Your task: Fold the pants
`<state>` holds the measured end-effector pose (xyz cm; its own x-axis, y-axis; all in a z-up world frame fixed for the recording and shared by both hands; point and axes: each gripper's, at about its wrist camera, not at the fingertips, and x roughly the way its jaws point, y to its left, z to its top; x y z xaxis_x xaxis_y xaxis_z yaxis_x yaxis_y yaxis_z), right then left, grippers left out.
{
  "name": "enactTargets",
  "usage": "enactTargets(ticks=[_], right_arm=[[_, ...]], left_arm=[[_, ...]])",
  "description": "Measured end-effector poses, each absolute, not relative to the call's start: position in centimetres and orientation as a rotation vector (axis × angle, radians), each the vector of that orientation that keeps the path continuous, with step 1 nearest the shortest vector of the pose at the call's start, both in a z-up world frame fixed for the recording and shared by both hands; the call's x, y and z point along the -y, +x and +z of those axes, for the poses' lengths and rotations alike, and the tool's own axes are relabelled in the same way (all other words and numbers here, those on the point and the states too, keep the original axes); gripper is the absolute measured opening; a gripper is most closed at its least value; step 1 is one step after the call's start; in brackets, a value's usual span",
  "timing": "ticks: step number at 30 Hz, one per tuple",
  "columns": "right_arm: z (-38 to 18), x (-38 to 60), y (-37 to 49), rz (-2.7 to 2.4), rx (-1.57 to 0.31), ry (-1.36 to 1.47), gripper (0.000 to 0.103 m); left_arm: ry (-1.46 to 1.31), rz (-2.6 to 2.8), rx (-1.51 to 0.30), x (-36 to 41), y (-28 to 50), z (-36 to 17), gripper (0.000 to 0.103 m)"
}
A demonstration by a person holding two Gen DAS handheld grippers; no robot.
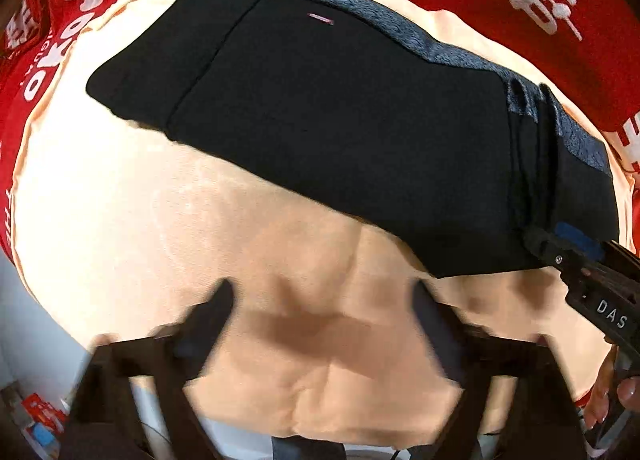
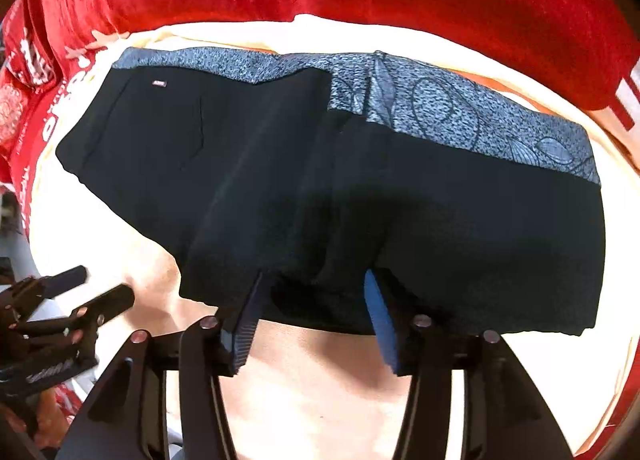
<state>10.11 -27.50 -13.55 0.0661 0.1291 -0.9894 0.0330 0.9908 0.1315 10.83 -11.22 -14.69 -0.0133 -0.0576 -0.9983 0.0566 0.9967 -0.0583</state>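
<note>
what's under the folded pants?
The pants lie on a peach cloth, which spreads over a red blanket with white print. A blue-grey patterned layer shows along their far edge. Whatever lies beneath the cloth is hidden.

Bright overhead light, strong fisheye curve at the edges.
We see the left claw motion-blurred, its soft shadow beneath; black pants lose detail.

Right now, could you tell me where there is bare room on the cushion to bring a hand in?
Bare peach cushion lies between the pants and the left claw. It is crowded at the pants' near edge, where the right claw sits open.
</note>
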Motion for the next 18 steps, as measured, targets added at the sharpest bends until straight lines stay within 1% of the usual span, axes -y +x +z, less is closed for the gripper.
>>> enactTargets(ticks=[9,16,18], right_arm=[[-13.6,25.8,10.9,0.039,-1.531,0.077,0.069],[-13.8,24.5,11.9,0.006,-1.552,0.058,0.071],[-13.8,24.2,12.3,-0.004,-1.56,0.059,0.071]], left_arm=[[-0.024,-0.091,-1.608,8.7,12.0,-15.4,0.096],[-0.043,-0.103,-1.612,6.8,13.1,-16.0,0.096],[-0.056,-0.102,-1.613,4.6,14.9,-16.5,0.096]])
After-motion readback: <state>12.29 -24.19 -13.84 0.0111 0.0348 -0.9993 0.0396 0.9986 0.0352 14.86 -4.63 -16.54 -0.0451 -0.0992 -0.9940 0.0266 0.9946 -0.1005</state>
